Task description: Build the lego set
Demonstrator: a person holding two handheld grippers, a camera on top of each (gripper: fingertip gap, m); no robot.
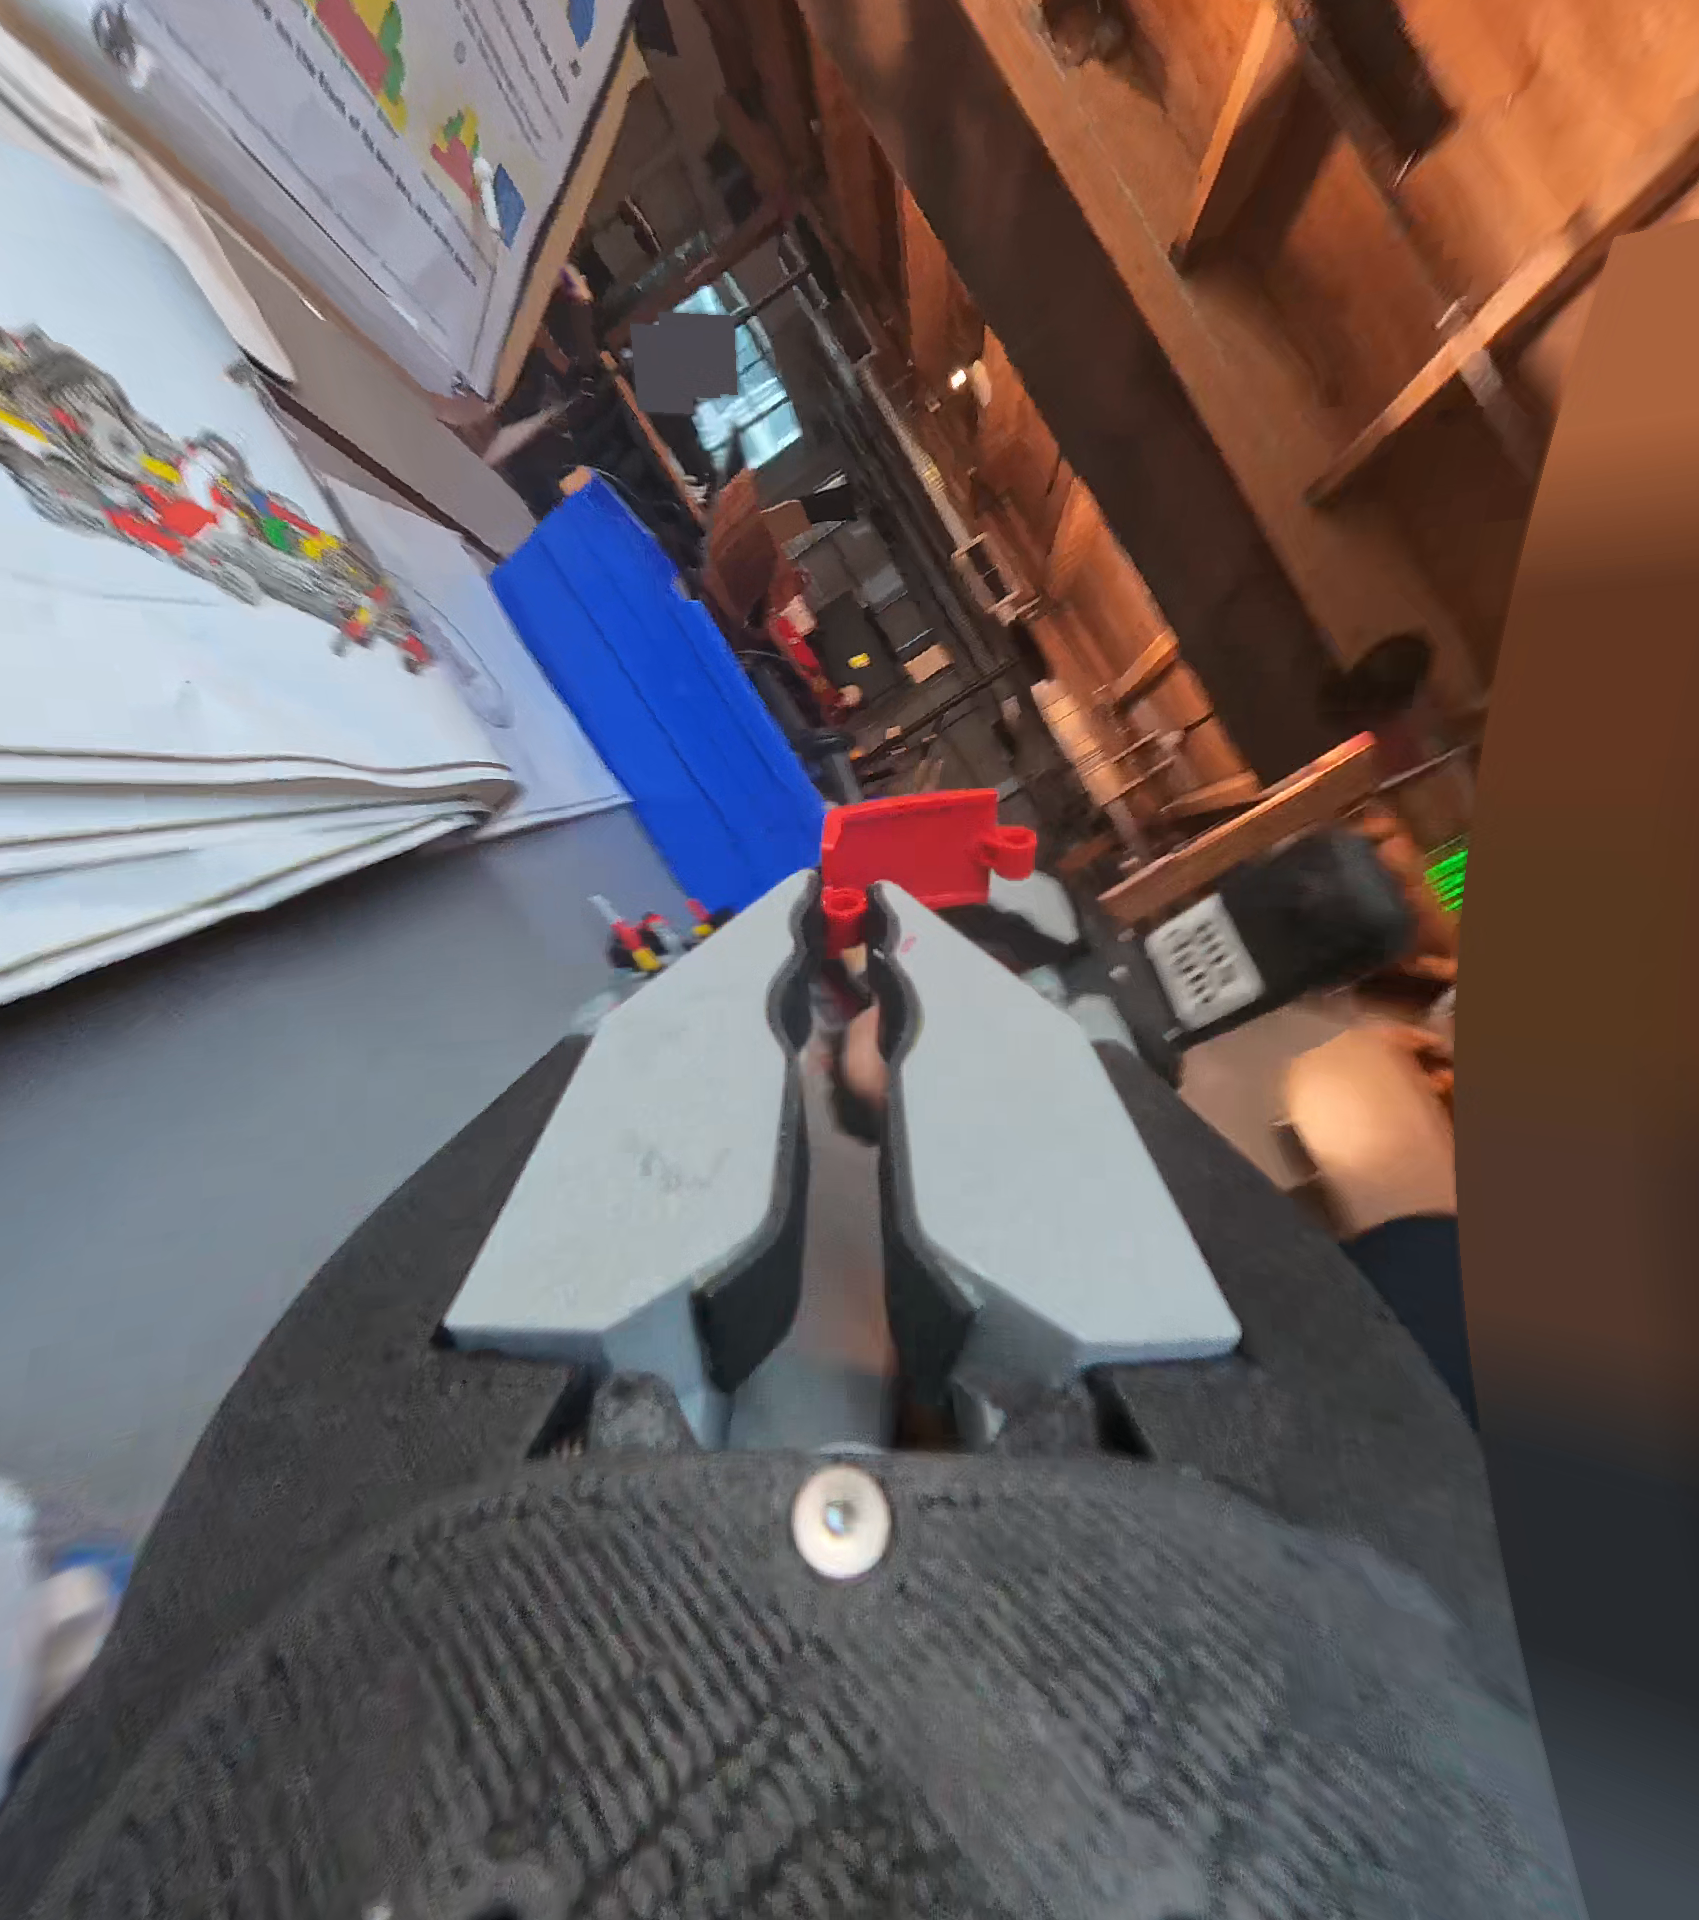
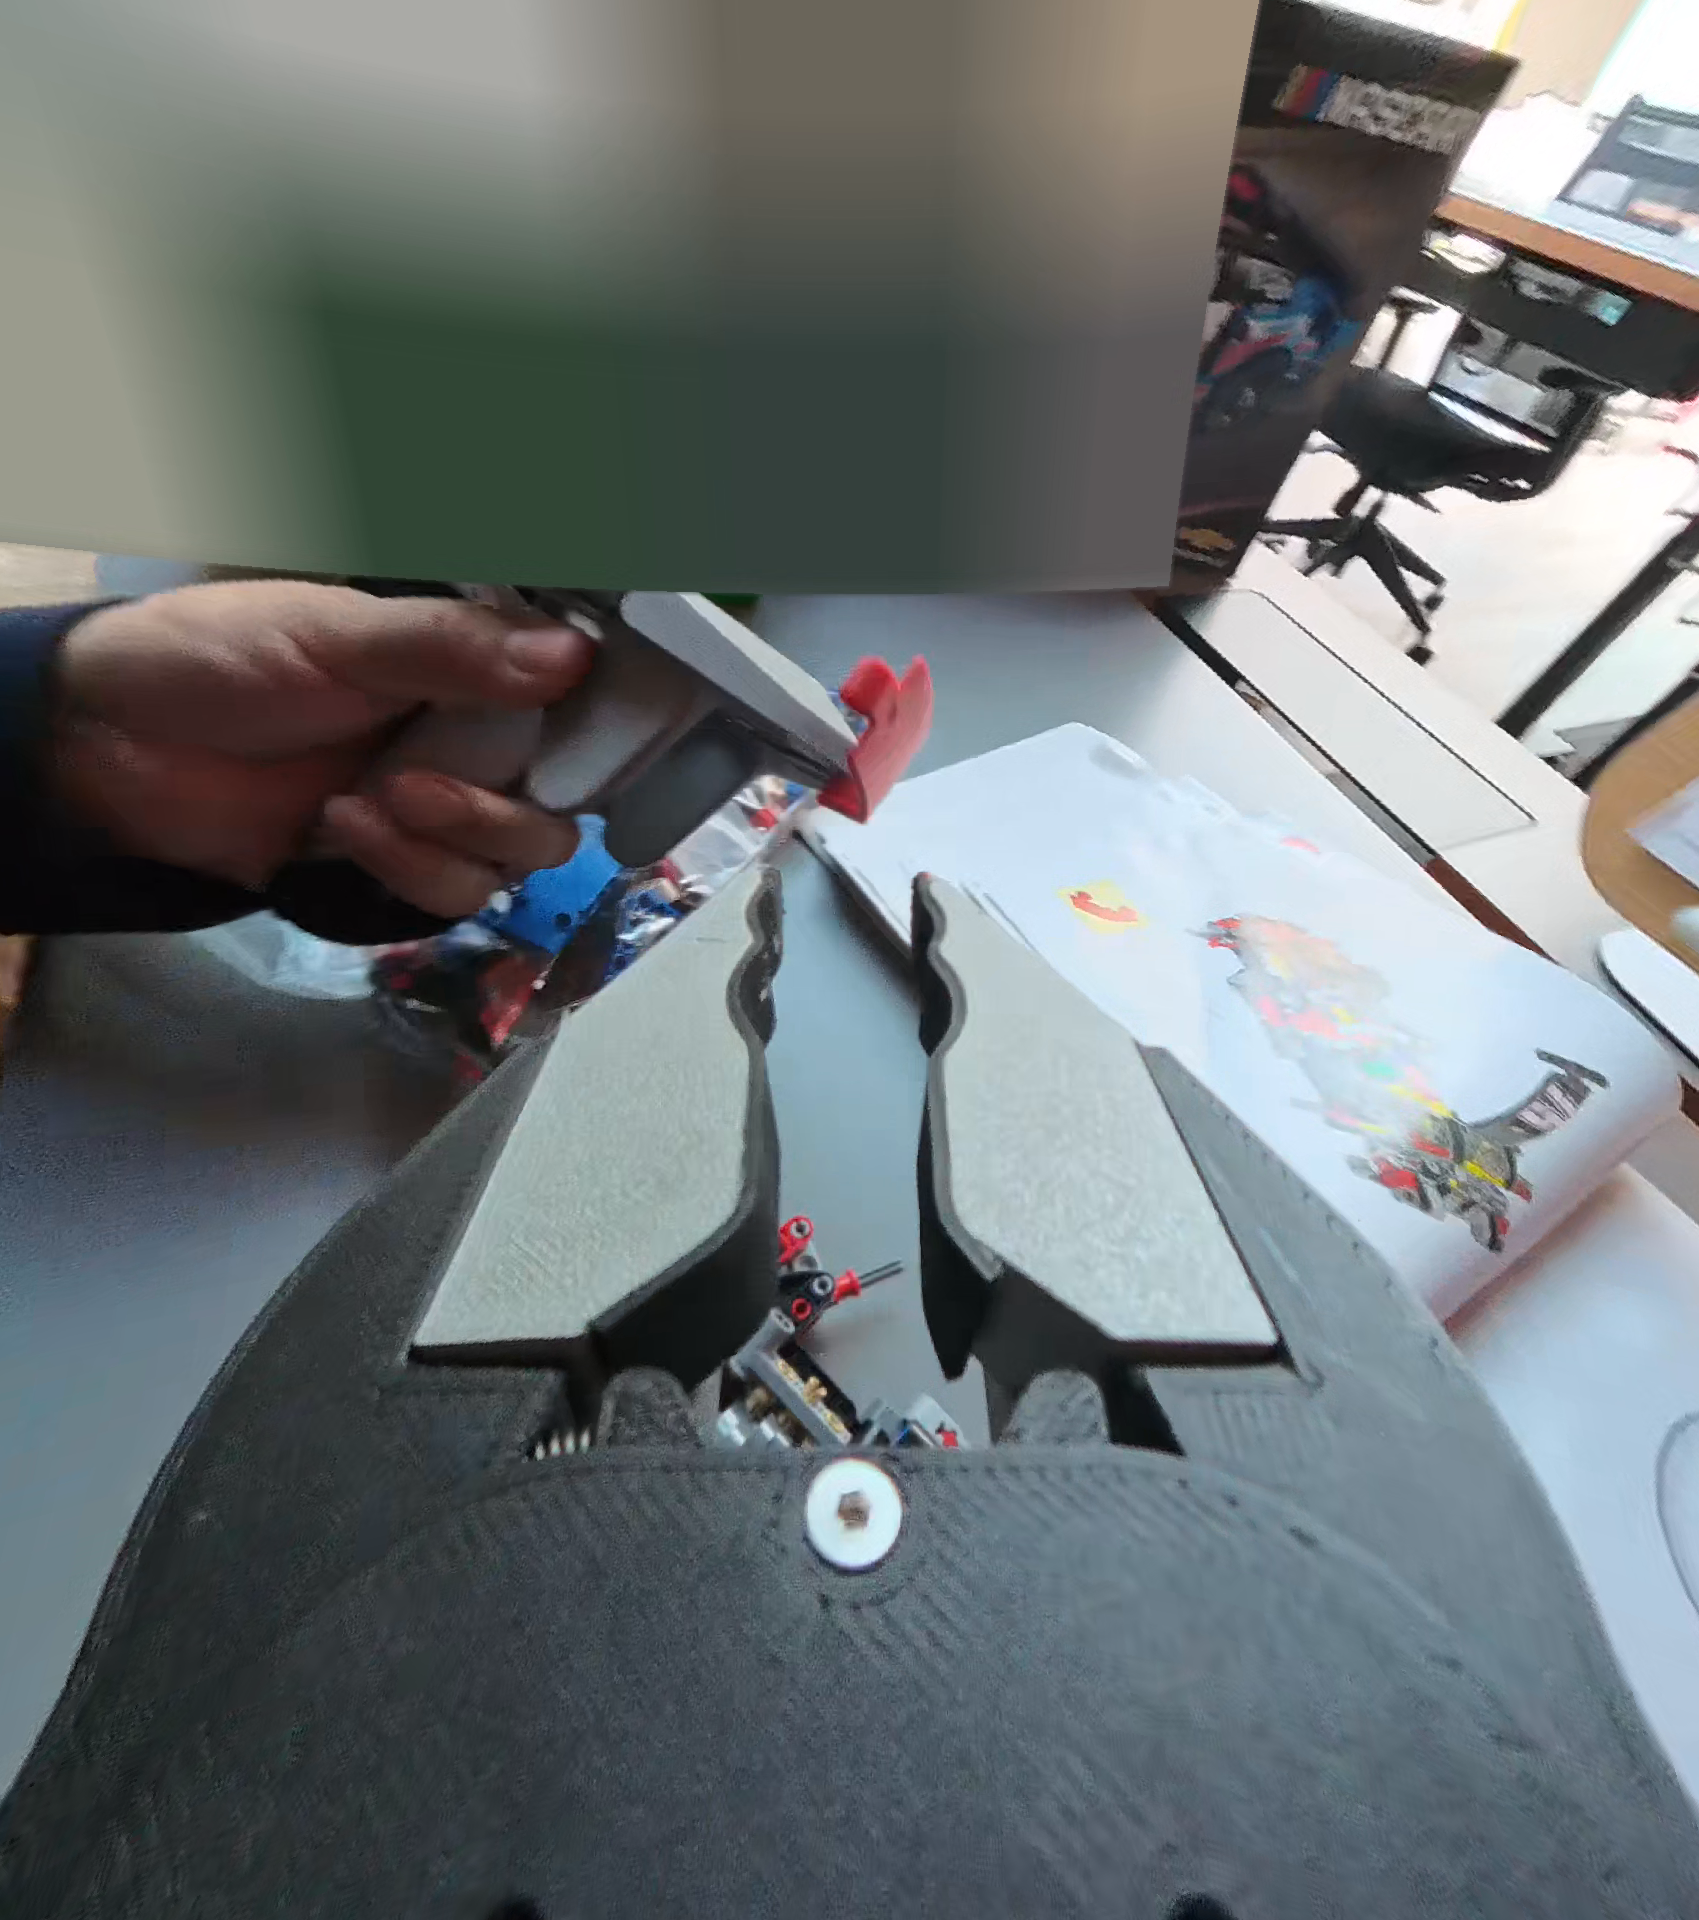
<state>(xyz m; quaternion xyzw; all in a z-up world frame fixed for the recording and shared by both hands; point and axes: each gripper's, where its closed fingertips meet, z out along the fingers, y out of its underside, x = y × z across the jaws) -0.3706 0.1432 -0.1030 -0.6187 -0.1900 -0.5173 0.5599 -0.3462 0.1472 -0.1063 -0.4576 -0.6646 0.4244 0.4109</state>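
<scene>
My left gripper (image 1: 843, 906) is shut on a red plastic panel piece (image 1: 912, 847), pinching its small round lug between the fingertips and holding it up in the air. The right wrist view shows that same gripper (image 2: 840, 764), held by a hand (image 2: 253, 727), with the red panel (image 2: 881, 738) at its tip above the grey table (image 2: 97, 1195). My right gripper (image 2: 845, 904) is open and empty, its fingers apart over the table, below and to the right of the left gripper's tip. A small part-built brick model (image 2: 803, 1340) lies on the table under my right gripper.
An open instruction booklet (image 2: 1292, 987) lies to the right and shows at the left in the left wrist view (image 1: 149, 623). A clear bag of loose pieces (image 2: 512, 966) lies under the hand. A blue bin (image 1: 647, 686) stands behind. An office chair (image 2: 1427, 436) and desks stand beyond the table. Less than 4 cm separates the two grippers' tips.
</scene>
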